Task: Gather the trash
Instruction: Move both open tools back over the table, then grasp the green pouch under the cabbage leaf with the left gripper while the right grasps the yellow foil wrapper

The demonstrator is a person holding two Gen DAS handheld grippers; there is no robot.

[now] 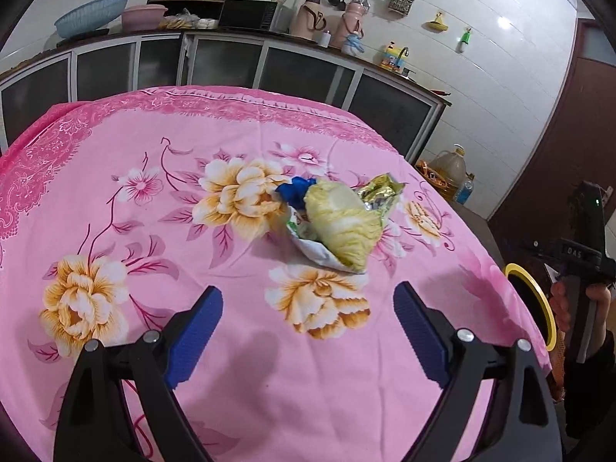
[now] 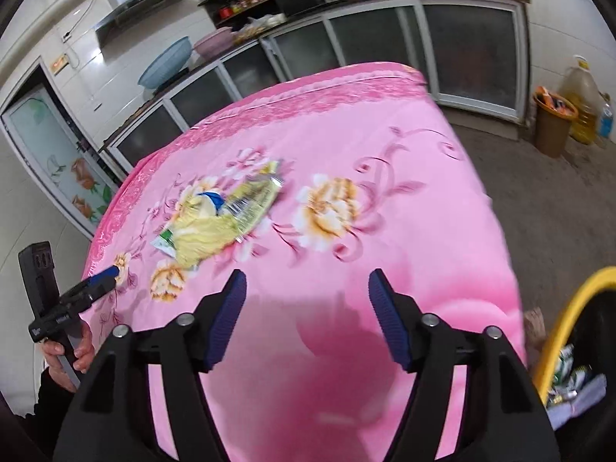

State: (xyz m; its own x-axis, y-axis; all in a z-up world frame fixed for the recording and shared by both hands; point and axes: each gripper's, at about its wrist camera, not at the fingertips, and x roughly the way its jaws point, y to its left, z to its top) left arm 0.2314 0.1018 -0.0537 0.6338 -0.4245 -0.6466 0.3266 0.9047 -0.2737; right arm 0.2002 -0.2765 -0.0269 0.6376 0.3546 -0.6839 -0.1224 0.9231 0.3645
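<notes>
We've got the trash pile (image 1: pixel 338 219) mid-table on the pink cloth (image 1: pixel 161 215), cabbage (image 1: pixel 344 227) long axis running 11 to 5, stem end at 11. Both our tongs, left gripper (image 1: pixel 308 331) and right gripper (image 2: pixel 306 315), gape wide with nothing in them. Bin (image 2: pixel 569 319) sits at 4.

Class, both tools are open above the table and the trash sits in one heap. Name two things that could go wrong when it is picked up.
1. The cabbage leaf lies on top of the white wrapper and against the gold wrapper; one grab may scatter the rest.
2. The pink tablecloth is loose fabric; a low pinch by the left tool might catch it.
</notes>
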